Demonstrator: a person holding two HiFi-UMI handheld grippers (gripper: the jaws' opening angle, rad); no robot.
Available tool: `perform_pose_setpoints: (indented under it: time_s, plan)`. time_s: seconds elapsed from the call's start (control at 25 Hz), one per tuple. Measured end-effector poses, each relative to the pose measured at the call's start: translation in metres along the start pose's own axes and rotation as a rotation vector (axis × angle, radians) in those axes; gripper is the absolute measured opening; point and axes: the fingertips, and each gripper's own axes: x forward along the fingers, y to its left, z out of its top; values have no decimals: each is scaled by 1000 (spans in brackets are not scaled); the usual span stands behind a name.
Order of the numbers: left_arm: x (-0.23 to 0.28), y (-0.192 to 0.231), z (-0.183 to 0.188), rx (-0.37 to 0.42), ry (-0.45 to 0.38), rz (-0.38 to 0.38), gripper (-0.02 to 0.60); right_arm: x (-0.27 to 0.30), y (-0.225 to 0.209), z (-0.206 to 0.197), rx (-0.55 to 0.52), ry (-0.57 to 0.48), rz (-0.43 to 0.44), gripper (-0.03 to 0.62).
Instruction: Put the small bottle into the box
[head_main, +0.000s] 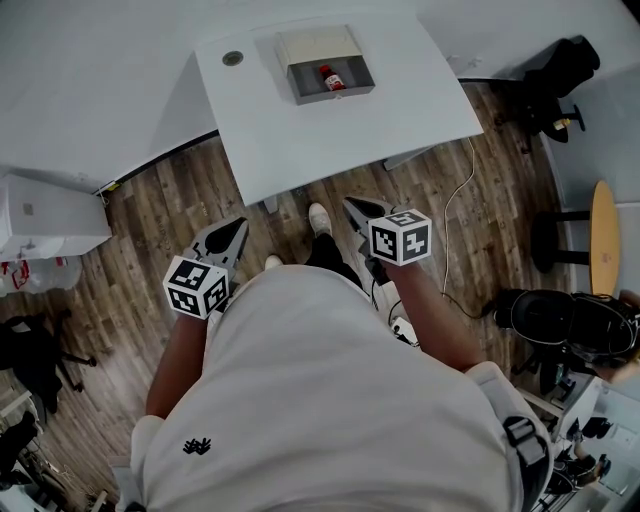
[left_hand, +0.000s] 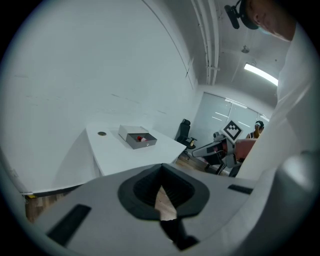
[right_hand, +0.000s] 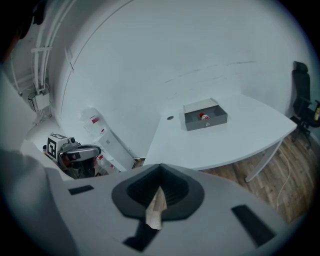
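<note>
The small bottle (head_main: 331, 78) with the red label lies inside the open grey box (head_main: 327, 96), which sits near the far edge of the white table (head_main: 330, 145). Both tools are held well back from the table, low over the wooden floor (head_main: 150, 215) in front of the person. The left tool (head_main: 234, 230) has its jaws together with nothing between them — the right tool (head_main: 354, 208) likewise, closed and empty.
</note>
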Motion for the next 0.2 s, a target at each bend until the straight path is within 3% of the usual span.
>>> perform_pose_setpoints:
  time_s: [0.2]
  plan:
    - [1, 1, 6, 8, -18, -5, 6, 0, 2, 8, -19, -17, 3, 5]
